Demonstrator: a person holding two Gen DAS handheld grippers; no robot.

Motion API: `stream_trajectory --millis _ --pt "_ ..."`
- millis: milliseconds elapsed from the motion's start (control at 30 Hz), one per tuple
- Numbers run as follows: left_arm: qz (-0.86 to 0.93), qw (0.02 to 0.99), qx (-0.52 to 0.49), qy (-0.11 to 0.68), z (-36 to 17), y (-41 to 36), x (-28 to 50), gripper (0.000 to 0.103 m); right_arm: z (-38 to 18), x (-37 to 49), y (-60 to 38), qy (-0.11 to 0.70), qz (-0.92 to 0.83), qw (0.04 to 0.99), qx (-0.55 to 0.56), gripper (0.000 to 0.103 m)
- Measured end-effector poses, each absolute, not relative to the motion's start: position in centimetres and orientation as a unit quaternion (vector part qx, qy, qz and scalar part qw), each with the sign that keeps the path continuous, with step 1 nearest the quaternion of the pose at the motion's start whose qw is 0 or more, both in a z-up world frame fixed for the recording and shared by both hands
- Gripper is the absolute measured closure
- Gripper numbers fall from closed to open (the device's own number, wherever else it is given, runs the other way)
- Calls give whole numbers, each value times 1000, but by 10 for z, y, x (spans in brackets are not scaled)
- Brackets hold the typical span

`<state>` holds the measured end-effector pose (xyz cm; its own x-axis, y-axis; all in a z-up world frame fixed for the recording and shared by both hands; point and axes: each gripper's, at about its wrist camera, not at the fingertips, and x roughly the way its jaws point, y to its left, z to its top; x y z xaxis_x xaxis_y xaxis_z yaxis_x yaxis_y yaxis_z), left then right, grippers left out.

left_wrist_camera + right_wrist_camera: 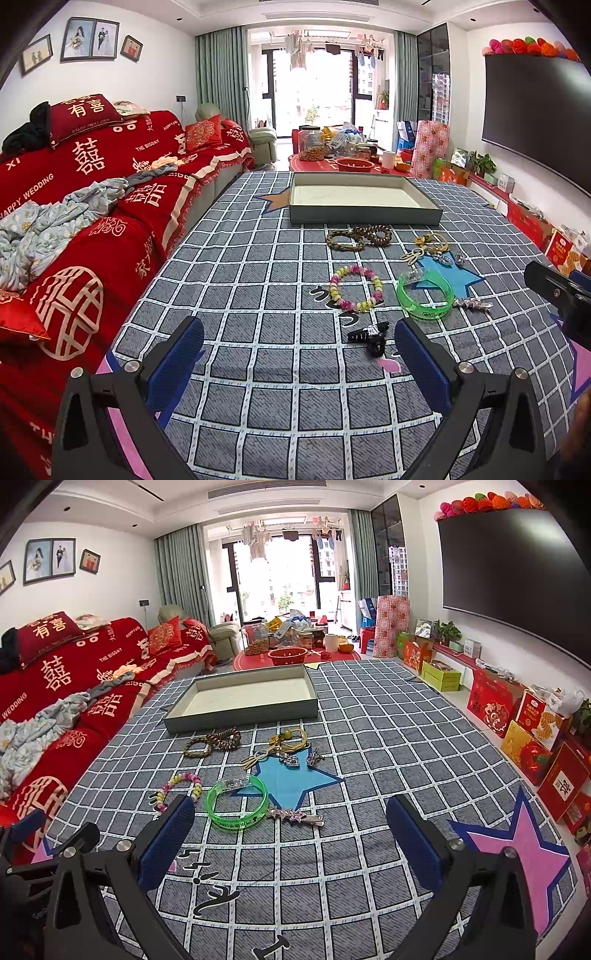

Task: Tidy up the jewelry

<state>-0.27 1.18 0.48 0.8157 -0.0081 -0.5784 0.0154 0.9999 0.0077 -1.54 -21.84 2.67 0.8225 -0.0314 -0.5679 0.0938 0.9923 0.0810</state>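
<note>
Left wrist view: the left gripper point(299, 354) spread wide, holding nothing, above the checked cloth point(258, 369). One grey tray point(364, 216) at the far end; before it two brown bead bracelets point(360, 238), one pastel bead bracelet point(356, 288), one green bangle point(424, 295), one black hair claw point(371, 338). Red sofa point(92, 184) alongside. Right wrist view: the right gripper point(290, 834) wide too, empty; one star hair clip point(295, 816) just beside the bangle, one gold keychain cluster point(288, 744), wall television point(517, 572).

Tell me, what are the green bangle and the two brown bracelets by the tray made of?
The green bangle looks like translucent glossy plastic: the cloth pattern shows through it and its rim glints. The brown bracelets appear to be strung wooden or seed beads, matte and grainy; the material is uncertain at this distance.
</note>
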Motion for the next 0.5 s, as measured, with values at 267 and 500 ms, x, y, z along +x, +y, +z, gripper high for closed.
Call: stream_trajectory --millis 267,500 --pt "-19 944 9 328 -1 8 6 0 16 -8 -218 320 -20 946 46 0" --pt "-56 926 15 374 -13 -1 25 0 -6 17 -231 378 7 925 33 0"
